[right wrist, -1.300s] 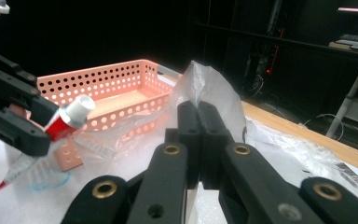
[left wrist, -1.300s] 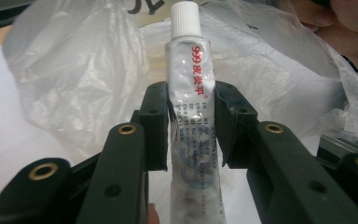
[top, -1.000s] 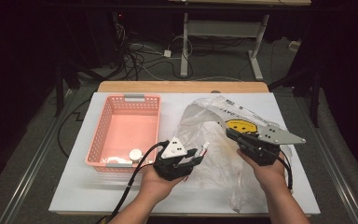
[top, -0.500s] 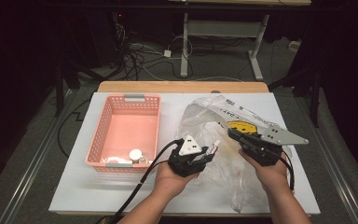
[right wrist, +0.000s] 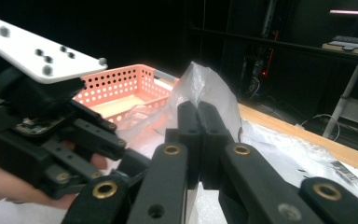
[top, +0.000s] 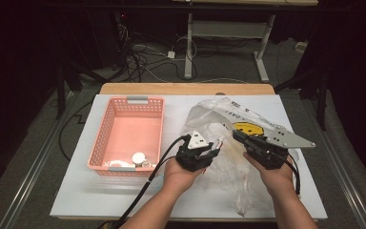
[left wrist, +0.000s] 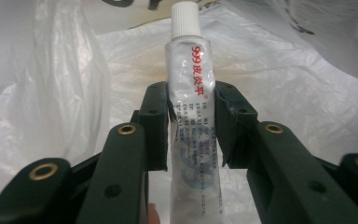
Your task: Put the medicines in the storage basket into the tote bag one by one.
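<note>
1. High view: we take the pink basket (top: 128, 131) as landmark. It sits on the white table (top: 86, 191), w/ a small round white-capped item (top: 138, 158) inside at its near edge.
2. Just right of the basket lies a crumpled clear plastic bag (top: 219, 124); a yellow print (top: 248, 128) shows on the bag's far-right part.
3. Left gripper (top: 213, 149) hovers over the bag, just right of the basket's near-right corner, w/ its cable trailing toward the table's near edge.
4. Left gripper view: we see its jaws clamped on a white ointment tube (left wrist: 192, 107) w/ red "999" print; the white cap (left wrist: 185, 18) points away from the gripper, and bag plastic lies behind the tube.
5. Right gripper (top: 237, 136) sits farther right of the basket, beyond the left one, also over the bag, w/ the grey plate on top.
6. Right gripper view: its jaws are pressed together on a pinched peak of the bag (right wrist: 205, 88); the basket (right wrist: 121, 86) shows behind-left, w/ the left gripper nearer at left.
</note>
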Available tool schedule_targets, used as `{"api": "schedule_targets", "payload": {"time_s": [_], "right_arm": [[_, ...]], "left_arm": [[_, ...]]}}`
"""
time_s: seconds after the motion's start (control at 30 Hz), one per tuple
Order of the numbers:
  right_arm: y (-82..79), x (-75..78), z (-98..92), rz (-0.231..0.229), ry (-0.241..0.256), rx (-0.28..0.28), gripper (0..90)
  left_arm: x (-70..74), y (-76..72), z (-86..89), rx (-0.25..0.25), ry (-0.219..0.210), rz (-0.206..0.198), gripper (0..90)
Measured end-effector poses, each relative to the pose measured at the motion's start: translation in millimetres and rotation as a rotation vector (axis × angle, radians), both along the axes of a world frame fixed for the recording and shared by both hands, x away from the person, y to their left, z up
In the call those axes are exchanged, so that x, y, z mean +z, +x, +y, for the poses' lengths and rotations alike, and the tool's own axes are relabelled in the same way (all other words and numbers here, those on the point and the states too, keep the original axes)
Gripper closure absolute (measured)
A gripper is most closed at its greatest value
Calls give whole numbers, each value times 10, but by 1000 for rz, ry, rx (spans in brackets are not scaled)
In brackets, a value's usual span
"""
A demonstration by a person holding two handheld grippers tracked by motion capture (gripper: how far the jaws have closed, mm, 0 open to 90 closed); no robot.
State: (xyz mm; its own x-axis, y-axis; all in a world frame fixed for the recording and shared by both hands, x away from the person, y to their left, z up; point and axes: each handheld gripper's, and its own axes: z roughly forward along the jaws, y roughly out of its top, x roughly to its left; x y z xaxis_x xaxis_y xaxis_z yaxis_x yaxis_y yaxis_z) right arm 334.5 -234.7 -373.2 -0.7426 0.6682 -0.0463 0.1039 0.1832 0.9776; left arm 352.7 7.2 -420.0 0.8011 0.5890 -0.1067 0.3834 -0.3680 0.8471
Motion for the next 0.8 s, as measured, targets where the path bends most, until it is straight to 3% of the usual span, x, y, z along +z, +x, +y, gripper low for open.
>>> {"api": "schedule_targets", "payload": {"time_s": [0.37, 0.8], "right_arm": [[-22, 38, -41, -10, 9, -7, 900], [31, -9, -70, -3, 17, -19, 900]], "left_arm": [[37, 250, -149, 34, 33, -1, 657], [-110, 192, -445, -22, 76, 24, 657]]}}
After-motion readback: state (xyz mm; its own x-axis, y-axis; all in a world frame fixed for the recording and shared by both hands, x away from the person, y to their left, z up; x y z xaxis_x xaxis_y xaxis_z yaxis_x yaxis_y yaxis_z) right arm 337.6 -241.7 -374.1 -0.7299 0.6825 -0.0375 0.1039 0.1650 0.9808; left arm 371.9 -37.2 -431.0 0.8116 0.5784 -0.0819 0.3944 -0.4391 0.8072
